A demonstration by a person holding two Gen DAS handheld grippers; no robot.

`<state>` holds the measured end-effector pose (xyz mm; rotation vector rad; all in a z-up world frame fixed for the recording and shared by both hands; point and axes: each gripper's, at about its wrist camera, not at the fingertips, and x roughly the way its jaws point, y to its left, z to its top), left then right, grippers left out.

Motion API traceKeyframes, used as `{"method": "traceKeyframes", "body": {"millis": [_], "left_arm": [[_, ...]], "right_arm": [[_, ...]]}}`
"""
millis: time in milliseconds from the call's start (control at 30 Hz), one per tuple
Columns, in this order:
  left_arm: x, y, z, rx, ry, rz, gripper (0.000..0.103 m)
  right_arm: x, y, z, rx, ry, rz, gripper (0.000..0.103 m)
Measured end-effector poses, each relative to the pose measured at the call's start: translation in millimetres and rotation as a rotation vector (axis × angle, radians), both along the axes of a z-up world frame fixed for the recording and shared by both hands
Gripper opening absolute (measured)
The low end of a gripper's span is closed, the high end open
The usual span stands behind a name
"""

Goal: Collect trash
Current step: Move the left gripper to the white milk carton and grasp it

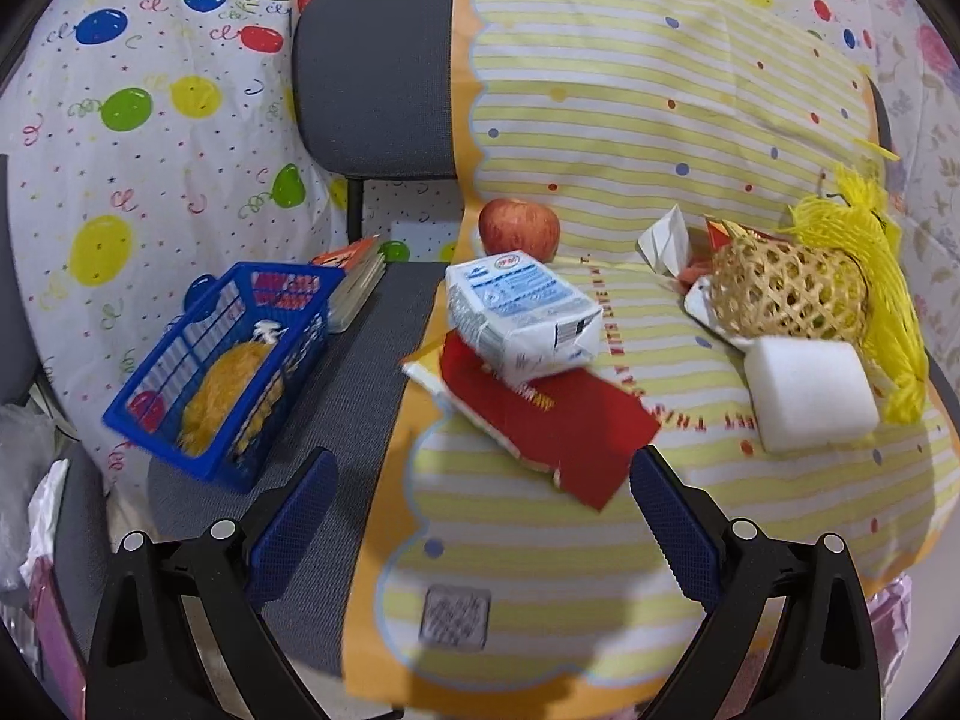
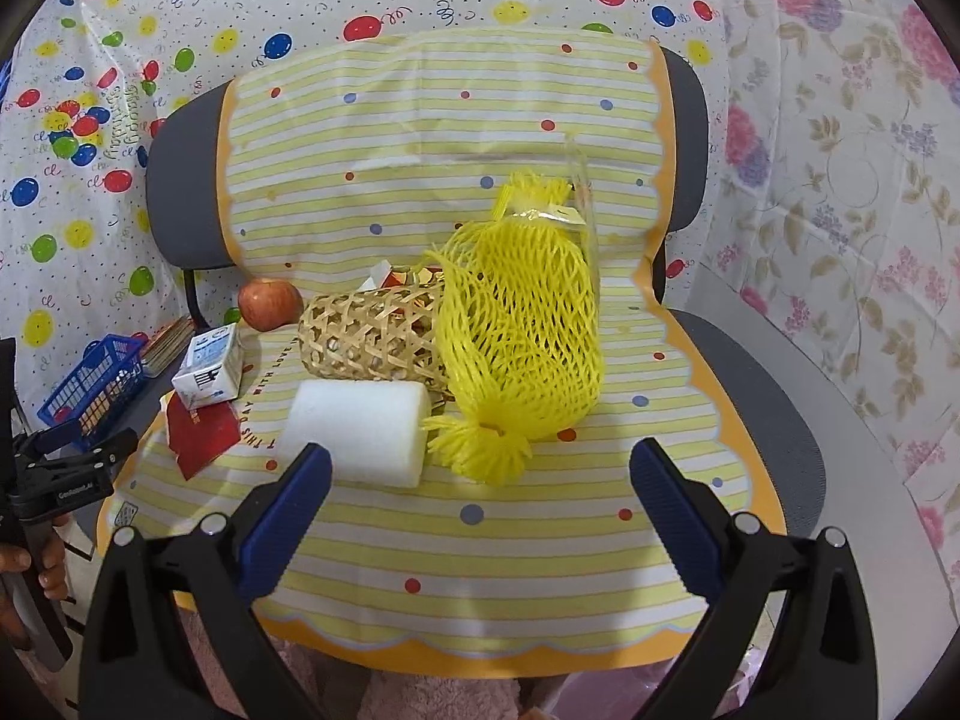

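Nearest in the left wrist view, the left gripper (image 1: 483,480) has its two blue ribbed pads spread wide, with nothing between them. It hangs above the front of a chair covered by a striped cloth (image 1: 540,570), yellow and white with coloured dots and an orange wavy border. The right gripper (image 2: 480,474) is spread wide as well and holds nothing; its left pad is just in front of a white foam block (image 2: 354,432), which is smooth with rounded corners.

A little farther lies a flat red paper packet (image 1: 540,420), torn at the edge, with yellow letters too blurred to read. On top of it rests a white drink carton (image 1: 522,312) with blue print and a barcode; the small text cannot be read. Beside the foam block lies a yellow net bag (image 2: 522,330), soft foam mesh tied in tassels at both ends. It leans on a woven bamboo basket (image 2: 372,336), open lattice, lying on its side. Crumpled white paper (image 1: 666,240) sits behind the basket.

Red letters on the cloth read partly "DAY WITH LOVE". At the left a blue plastic crate (image 1: 222,372) stands on the grey seat and holds something orange. Farther back a red apple (image 1: 519,228) rests against the chair back. The balloon sheet (image 1: 150,120) behind shows "Happy Birthday".
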<state>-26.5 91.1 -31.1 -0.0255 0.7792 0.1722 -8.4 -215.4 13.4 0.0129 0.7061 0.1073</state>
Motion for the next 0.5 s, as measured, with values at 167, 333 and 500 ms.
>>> {"method": "traceKeyframes", "body": {"millis": [167,333,500], "left_arm": [[28,-6,-4,-0.005,0.001,-0.009,0.095],[57,-14,-7,0.002,0.009,-0.002,0.095],[87,-17,-14,0.002,0.015,0.033,0.095]], "right_arm": [[10,0,-3,-0.037,-0.028,-0.033,0.097],[23,2,-9,-0.06,-0.041,-0.033,0.097],[31,3,-9,-0.059,-0.047,-0.023,0.097]]}}
